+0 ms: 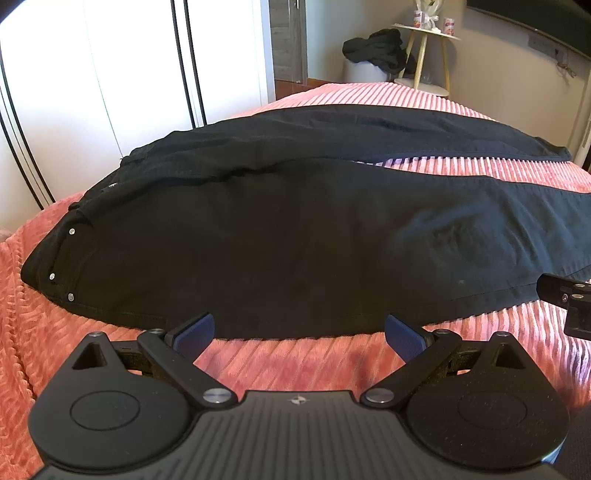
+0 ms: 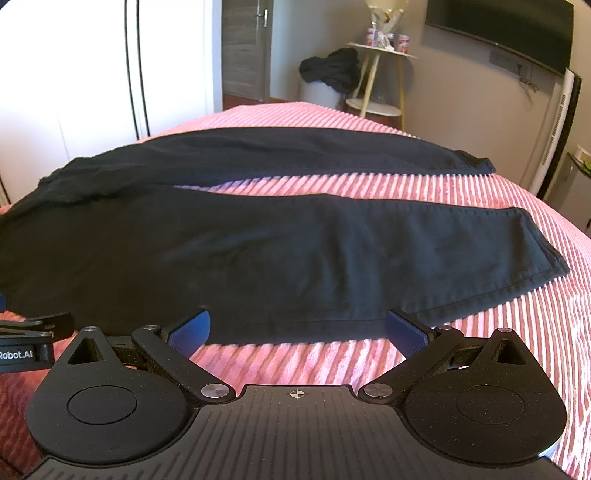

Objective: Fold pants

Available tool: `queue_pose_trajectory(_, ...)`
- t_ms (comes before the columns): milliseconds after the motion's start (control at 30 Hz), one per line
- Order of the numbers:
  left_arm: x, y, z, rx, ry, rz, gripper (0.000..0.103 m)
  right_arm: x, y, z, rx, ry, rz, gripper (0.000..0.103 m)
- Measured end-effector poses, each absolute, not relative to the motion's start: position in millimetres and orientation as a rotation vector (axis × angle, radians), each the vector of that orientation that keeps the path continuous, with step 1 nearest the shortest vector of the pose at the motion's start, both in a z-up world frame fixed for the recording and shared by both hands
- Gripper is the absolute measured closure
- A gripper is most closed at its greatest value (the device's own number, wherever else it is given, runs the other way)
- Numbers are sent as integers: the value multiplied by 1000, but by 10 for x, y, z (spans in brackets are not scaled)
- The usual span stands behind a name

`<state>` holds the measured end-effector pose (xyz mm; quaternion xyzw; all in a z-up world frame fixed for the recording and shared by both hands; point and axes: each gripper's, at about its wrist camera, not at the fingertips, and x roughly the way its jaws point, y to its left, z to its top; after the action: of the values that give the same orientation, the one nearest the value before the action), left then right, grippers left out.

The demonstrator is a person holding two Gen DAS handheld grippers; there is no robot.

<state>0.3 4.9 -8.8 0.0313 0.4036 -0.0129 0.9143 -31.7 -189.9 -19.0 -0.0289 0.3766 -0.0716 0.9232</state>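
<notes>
Black pants [image 1: 280, 236] lie flat on a pink ribbed bedspread [image 1: 295, 362], waistband to the left, both legs stretching right. My left gripper [image 1: 299, 332] hovers open just at the near edge of the hip and thigh part, nothing between its blue pads. In the right wrist view the two legs [image 2: 295, 251] run apart toward hems at the right. Over the near leg's lower edge stands my right gripper [image 2: 299, 330], open and holding nothing. Each gripper shows at the edge of the other's view.
The bedspread [image 2: 480, 192] reaches past the pants on all sides. Behind the bed stand a white wardrobe [image 1: 110, 74], a white bin with dark clothes on it [image 2: 328, 74], a small round side table [image 2: 384, 51] and a wall screen [image 2: 498, 29].
</notes>
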Motion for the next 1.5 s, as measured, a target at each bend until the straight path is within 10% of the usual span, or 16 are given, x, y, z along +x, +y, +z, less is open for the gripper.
queue_pose_trajectory(1500, 4, 69, -122, 67, 861, -20, 4, -322, -1875, -190, -44, 770, -140, 0)
